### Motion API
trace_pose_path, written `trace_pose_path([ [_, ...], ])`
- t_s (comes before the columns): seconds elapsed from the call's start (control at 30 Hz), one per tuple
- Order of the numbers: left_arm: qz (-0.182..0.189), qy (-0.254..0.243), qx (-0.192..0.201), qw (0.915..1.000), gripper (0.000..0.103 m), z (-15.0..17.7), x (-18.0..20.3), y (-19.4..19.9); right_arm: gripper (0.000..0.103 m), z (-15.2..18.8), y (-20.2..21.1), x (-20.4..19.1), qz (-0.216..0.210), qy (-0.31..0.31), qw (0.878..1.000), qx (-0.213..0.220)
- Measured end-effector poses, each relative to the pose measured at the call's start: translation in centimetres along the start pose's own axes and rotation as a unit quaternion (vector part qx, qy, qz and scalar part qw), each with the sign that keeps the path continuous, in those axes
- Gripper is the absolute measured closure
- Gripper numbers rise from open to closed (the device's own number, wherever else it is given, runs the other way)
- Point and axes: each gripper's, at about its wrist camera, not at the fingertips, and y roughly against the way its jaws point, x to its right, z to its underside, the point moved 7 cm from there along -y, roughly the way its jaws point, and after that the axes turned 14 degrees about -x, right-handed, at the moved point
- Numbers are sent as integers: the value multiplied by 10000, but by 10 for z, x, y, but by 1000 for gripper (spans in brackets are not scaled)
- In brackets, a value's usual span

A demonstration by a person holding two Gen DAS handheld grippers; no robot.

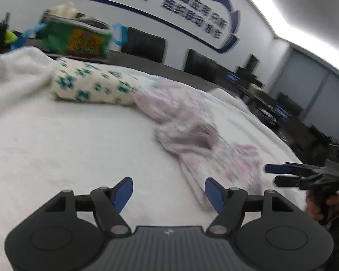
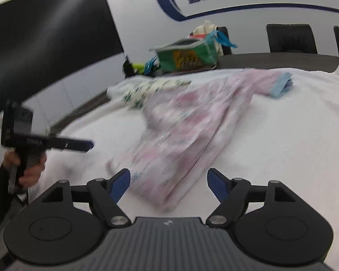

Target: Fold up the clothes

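pink garment (image 2: 180, 133) lies ahead between the right gripper (image 2: 168, 184) fingers; left gripper (image 1: 168, 193) beside it; both wide.

Soft pink cloth garment (image 2: 183, 126) on fuzzy white blanket (image 2: 282, 135).

Both spread wide, nothing gripped: left gripper (image 1: 168, 193) jaws at 12 o'clock, right gripper (image 2: 168, 184) likewise, each hand-held.
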Motion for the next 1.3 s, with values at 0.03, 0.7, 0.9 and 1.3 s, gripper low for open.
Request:
trace_pose_path([
  [0.03, 50, -72, 2, 10000, 34, 1, 3, -4, 26, 5, -3, -8, -15, 35, 10000, -25],
  [0.7, 626, -1046, -241, 9922, 102, 49, 88, -9, 96, 25, -7, -33, -219, 279, 9971, -678],
  [0.9, 736, -1040, -232, 9916, 100, 105, 112, 12, 96, 61, 20, -61, -306, 493, 9916, -1157],
  [1.3, 420, 166, 768, 9960, 31, 71, 66, 47, 47, 26, 67, -38, 290, 394, 9988, -11],
])
